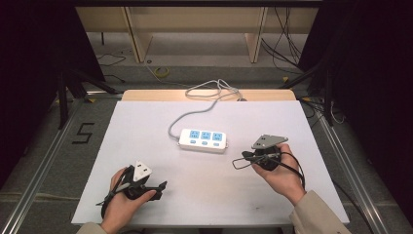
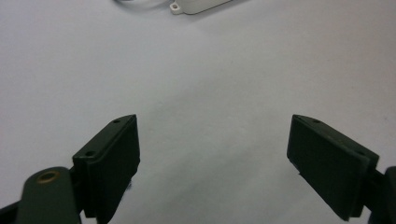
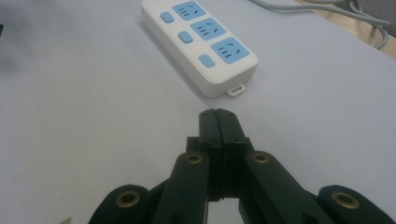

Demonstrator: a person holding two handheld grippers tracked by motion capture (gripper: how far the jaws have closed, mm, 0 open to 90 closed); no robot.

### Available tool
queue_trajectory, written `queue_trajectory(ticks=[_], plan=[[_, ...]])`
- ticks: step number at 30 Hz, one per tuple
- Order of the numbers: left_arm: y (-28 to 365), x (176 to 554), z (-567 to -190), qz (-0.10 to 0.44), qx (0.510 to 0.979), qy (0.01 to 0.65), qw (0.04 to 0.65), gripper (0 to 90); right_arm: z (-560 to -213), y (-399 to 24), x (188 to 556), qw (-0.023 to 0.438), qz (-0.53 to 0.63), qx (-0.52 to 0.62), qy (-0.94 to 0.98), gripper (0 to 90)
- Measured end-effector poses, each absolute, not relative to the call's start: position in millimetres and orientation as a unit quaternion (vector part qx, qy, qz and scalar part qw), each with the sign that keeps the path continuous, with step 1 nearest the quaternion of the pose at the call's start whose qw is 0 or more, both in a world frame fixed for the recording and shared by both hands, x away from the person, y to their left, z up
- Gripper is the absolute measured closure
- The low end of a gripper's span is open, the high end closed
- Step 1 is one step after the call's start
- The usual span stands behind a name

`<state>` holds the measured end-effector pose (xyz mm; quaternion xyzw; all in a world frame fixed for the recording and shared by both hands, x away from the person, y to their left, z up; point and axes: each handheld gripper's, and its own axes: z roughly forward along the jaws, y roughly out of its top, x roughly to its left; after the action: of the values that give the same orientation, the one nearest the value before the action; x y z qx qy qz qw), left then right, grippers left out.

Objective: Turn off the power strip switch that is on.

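While both hands rest low on the near half of the table (image 1: 146, 126), nothing on it is being touched. I read this as the very start of the work. The power strip (image 1: 203, 140) lies flat near the middle of the white surface, long side running left to right, three blue sockets facing up with a small blue switch beside each. Its grey cord (image 1: 195, 113) leaves the left end, curves toward the far edge and piles in loose loops there.

Left gripper (image 1: 155, 188): near-left, well apart from the strip. In the left gripper view its jaws stand wide, bare tabletop between them, and a corner of the power strip (image 2: 196, 5) sits at the far edge of that picture.

Right gripper (image 1: 237, 161): near-right, just right of the strip's right end and a little nearer to me, pointing left. In the right gripper view the right gripper (image 3: 218, 114) has its jaws pressed flat together with nothing between; the power strip (image 3: 205, 44) lies just beyond the tips, apart from them, its small end tab closest.

Sockets look empty; I see no plug on the table. I cannot tell the position of the switches.

Judgement: nothing done yet. The closed right tool is lined up nearest the strip, perhaps to press a switch or nudge the body; all contact is still to come.
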<state>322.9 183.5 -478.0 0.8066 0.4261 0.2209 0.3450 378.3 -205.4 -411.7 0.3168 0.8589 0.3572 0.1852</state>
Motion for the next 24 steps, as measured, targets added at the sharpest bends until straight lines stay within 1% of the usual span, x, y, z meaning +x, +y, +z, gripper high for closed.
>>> queue_trajectory(ticks=[24], plan=[[183, 323, -478, 0.222, 0.807, 0.425, 0.346, 16.9, -405, -187, 395, 0.180, 0.354, 0.308, 0.865, 90.0]])
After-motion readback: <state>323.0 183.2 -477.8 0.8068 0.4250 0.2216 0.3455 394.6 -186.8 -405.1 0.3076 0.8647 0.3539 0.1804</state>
